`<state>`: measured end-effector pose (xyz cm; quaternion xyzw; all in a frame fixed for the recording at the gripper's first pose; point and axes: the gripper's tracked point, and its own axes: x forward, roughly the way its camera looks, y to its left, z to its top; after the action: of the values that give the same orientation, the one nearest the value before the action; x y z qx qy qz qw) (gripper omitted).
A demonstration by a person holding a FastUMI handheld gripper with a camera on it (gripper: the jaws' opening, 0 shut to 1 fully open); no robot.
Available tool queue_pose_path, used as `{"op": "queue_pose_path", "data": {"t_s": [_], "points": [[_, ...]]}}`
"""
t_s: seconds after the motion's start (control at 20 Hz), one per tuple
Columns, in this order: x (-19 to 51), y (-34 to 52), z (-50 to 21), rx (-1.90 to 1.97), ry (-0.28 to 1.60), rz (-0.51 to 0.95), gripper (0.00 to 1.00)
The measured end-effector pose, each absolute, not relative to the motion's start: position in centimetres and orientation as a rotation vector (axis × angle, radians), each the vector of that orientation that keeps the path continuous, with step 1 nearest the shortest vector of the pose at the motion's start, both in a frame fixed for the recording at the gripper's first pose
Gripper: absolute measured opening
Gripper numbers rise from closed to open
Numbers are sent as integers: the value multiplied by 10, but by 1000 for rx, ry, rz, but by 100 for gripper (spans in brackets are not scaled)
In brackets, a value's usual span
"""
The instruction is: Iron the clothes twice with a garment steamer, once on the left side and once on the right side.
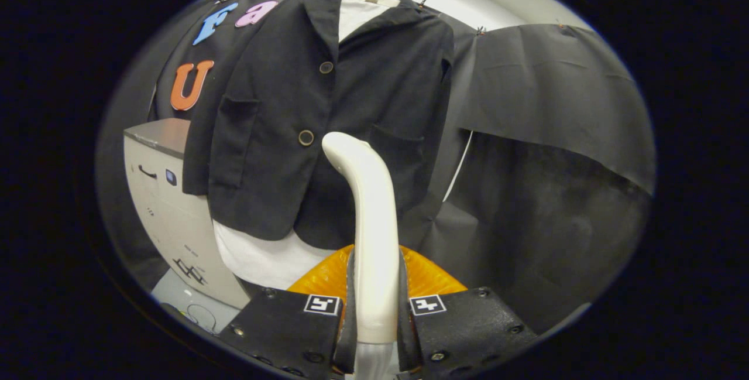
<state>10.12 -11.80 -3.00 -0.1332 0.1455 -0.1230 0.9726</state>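
Note:
A black jacket [327, 116] with two round buttons hangs on a hanger over a white shirt [263, 260], straight ahead of the fingers. My gripper [375, 310] is shut on the cream handle of the garment steamer [368, 210], which stands upright between both fingers. The steamer's curved head [342, 146] reaches up in front of the jacket's lower middle, just right of the lower button [305, 137]. Whether the head touches the cloth I cannot tell. An orange part [430, 277] shows behind the handle, just above the fingers.
A light grey cabinet [164, 204] with a dark top stands to the left of the jacket. Black cloth [544, 151] hangs across the right side, and a thin white cord [459, 166] runs down beside the jacket's right edge.

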Motion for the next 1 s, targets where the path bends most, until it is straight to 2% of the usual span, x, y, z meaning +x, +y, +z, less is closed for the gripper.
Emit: {"op": "queue_pose_path", "data": {"t_s": [0.75,1.0], "points": [[76,-125,-145,-277,512,-262,30],[67,-120,-132,-240,500,-281,30]]}}
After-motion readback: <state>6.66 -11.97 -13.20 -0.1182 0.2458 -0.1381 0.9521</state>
